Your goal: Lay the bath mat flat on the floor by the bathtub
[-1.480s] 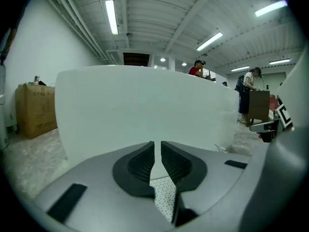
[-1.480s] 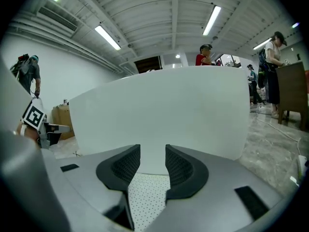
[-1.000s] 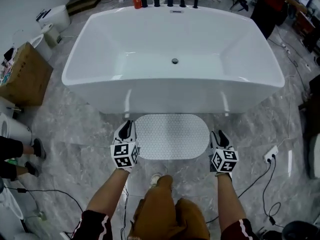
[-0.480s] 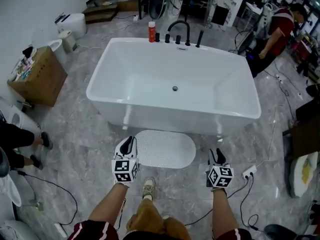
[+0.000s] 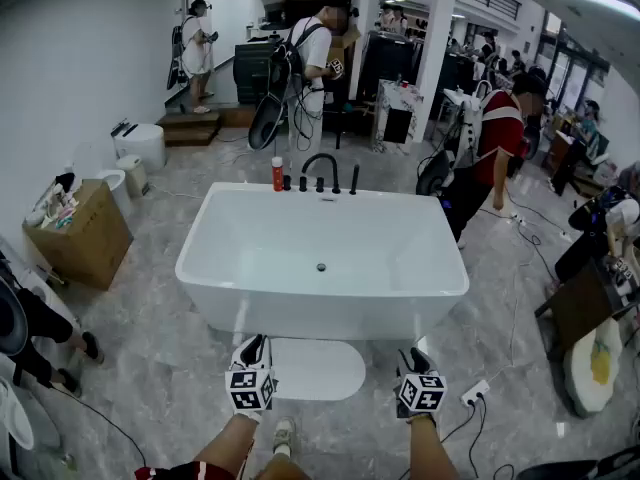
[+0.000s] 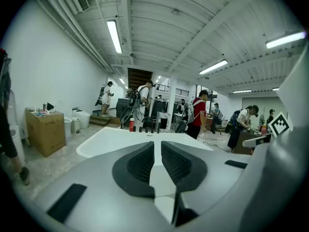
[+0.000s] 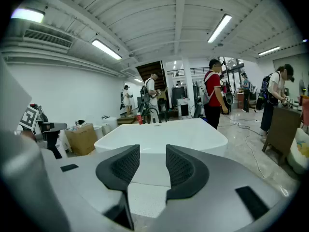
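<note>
bath mat (image 5: 318, 369) flat between both | left hand-held gripper (image 6: 157, 161) barely parted, right hand-held gripper (image 7: 152, 166) wider, both empty | best: press any curled edge

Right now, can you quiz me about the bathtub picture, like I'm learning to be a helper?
1. True or false: the bath mat lies flat on the floor beside the bathtub.
2. What is between the right gripper's jaws? A) the mat B) a towel C) nothing
3. Fill in: the red bottle stands at the tub's far edge, next to the black ____.
Key: 1 true; 2 C; 3 faucet.
</note>
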